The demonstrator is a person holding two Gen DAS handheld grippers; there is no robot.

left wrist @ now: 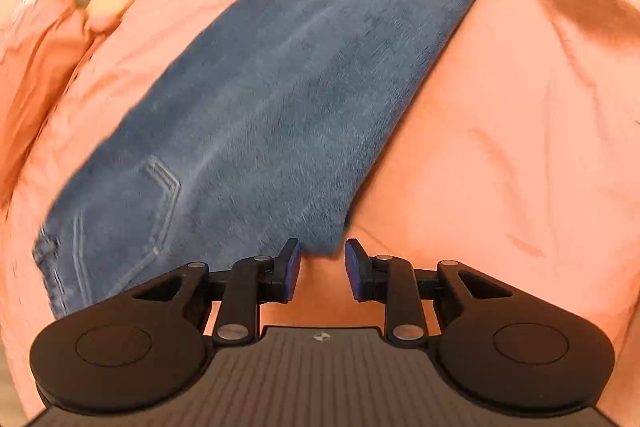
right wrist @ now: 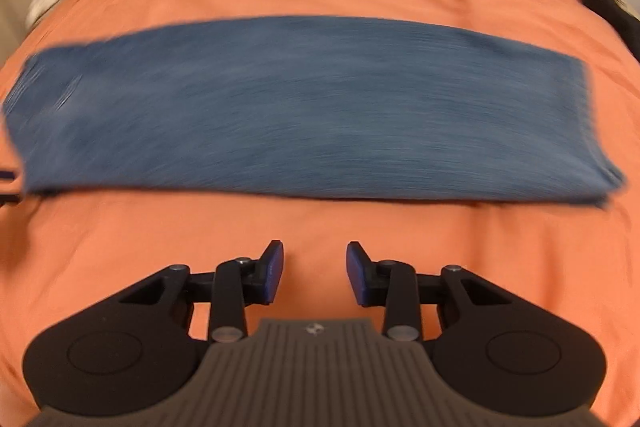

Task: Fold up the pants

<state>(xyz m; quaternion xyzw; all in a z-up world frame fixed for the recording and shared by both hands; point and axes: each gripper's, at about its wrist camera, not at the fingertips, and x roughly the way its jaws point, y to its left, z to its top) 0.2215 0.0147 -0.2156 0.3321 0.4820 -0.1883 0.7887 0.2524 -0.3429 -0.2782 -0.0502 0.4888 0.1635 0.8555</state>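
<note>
We hold our left gripper (left wrist: 322, 269) a little way open with nothing between its blue pads, and its tips hang right at the near edge of the blue jeans (left wrist: 280, 99), though we cannot tell if they touch. Our right gripper (right wrist: 315, 273) is also a little way open and empty, over bare orange bedcover (right wrist: 320, 227) just in front of the jeans. The jeans lie flat on the bed, folded into one long strip that runs from left to right across the right wrist view, with the back pocket (left wrist: 136, 211) end on the left.
</note>
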